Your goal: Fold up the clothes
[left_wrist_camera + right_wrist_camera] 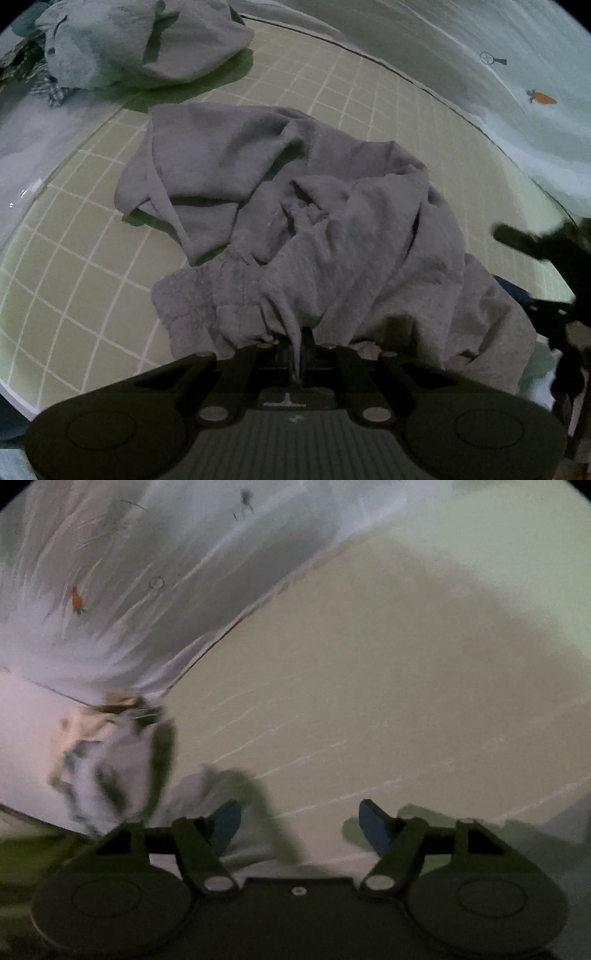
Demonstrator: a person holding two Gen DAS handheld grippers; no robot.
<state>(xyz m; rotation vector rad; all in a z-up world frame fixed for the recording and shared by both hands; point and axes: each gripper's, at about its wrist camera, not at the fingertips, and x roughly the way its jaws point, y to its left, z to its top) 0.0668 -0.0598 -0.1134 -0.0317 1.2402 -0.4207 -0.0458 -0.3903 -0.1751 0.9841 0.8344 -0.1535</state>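
Grey garment (295, 206) lying on green white-gridded mat (74, 280); pale sheet (480, 44) showing orange carrot print (542, 97); claw pads (373, 825) possibly blue.

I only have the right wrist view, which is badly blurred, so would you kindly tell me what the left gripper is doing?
Observer: The left gripper is shut on the grey garment, pinching an edge near its gathered band.
Operator: Thank you. How does the garment lie?
Observer: It lies crumpled and unfolded on the green grid mat.
Operator: Is there other laundry nearby?
Observer: Yes, a pale bundled garment sits at the mat's far edge, apart from the grey one.
Operator: And my gripper?
Observer: The right gripper is open and holds nothing.
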